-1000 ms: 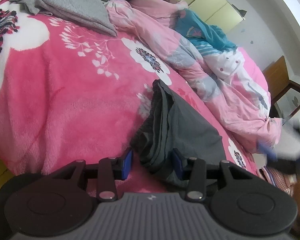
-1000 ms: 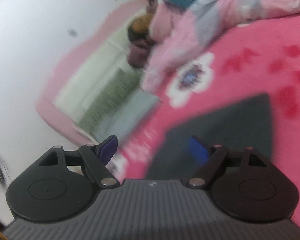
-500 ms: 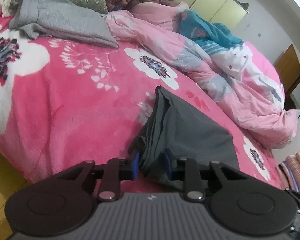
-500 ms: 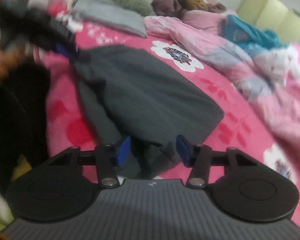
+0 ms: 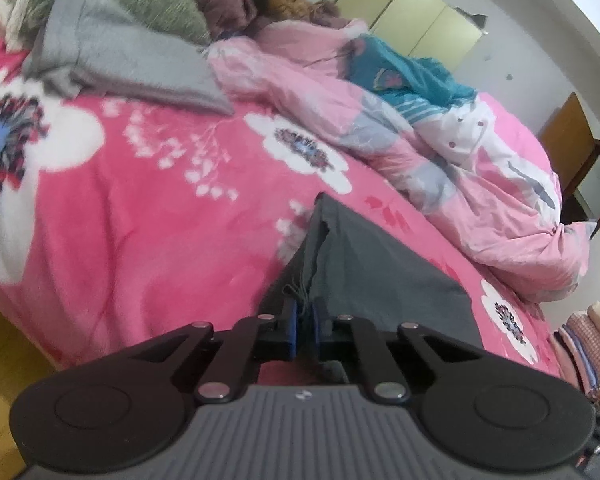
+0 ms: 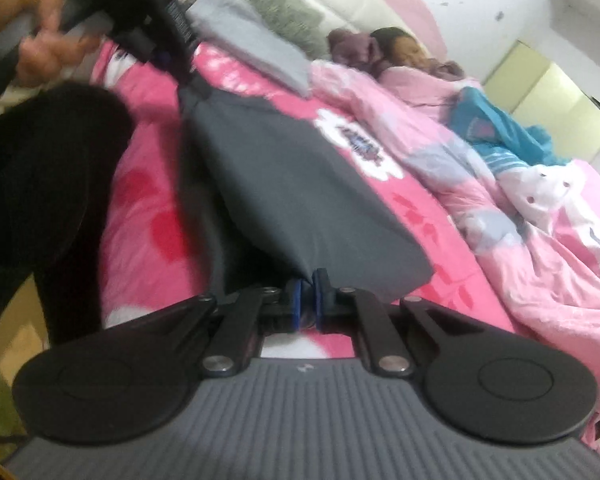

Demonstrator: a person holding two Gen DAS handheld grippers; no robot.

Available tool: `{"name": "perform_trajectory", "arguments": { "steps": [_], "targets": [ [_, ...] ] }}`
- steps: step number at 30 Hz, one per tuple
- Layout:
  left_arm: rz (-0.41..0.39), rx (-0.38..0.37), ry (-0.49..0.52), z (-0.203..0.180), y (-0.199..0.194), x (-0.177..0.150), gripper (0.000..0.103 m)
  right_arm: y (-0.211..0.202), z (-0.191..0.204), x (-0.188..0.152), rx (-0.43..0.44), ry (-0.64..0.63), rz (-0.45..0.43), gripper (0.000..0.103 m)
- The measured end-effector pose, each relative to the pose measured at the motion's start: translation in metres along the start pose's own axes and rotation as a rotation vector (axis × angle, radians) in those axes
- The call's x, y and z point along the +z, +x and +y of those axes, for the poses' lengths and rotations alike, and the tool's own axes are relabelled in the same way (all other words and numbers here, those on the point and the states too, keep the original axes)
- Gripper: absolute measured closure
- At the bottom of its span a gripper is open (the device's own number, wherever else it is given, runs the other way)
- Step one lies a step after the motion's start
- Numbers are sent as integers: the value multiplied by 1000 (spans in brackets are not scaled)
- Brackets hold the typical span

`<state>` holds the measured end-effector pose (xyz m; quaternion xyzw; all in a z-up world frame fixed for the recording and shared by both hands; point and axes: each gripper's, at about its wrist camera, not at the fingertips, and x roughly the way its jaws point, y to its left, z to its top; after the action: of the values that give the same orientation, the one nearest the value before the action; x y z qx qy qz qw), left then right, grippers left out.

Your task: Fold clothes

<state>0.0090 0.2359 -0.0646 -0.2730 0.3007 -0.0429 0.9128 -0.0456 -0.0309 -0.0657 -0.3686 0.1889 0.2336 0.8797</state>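
Both grippers' fingers (image 5: 293, 322) since closed onto dark garment (image 6: 300, 200).

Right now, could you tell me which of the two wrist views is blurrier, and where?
Right wrist view: strongest blur top left, smearing the left gripper and the hand holding it; the dark grey garment is soft-edged. Left wrist view: sharper, the garment fairly crisp, fisheye bending the pink blanket toward the edges.
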Motion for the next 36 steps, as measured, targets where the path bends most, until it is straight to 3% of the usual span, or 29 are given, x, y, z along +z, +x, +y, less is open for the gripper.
{"name": "perform_trajectory", "arguments": {
  "steps": [6,11,16,21,27,29,31,34,36],
  "targets": [
    [-24,1,18,2,-4,1,95,-14,8,6,-1,-35,-43,98],
    [0,14,43,4,3,-4,95,-6,23,-9,22,-76,-6,98],
    [6,9,51,9,0,-8,95,-8,13,-6,62,15,-6,97],
    [23,24,-4,25,-3,-8,94,-5,19,-13,62,17,-7,97],
    [-75,69,-41,30,-31,7,85,-5,17,-17,68,51,-21,95],
    [-104,36,9,12,-39,11,82,-6,18,-18,63,46,-26,95],
    [-100,-50,82,-15,-39,11,79,-6,19,-19,57,42,-29,94],
    [-22,-228,201,-62,-22,-2,78,-6,19,-19,49,57,-32,94],
    [52,-302,264,-87,-5,-18,78,-8,18,-20,44,82,-34,93]
  ]
}}
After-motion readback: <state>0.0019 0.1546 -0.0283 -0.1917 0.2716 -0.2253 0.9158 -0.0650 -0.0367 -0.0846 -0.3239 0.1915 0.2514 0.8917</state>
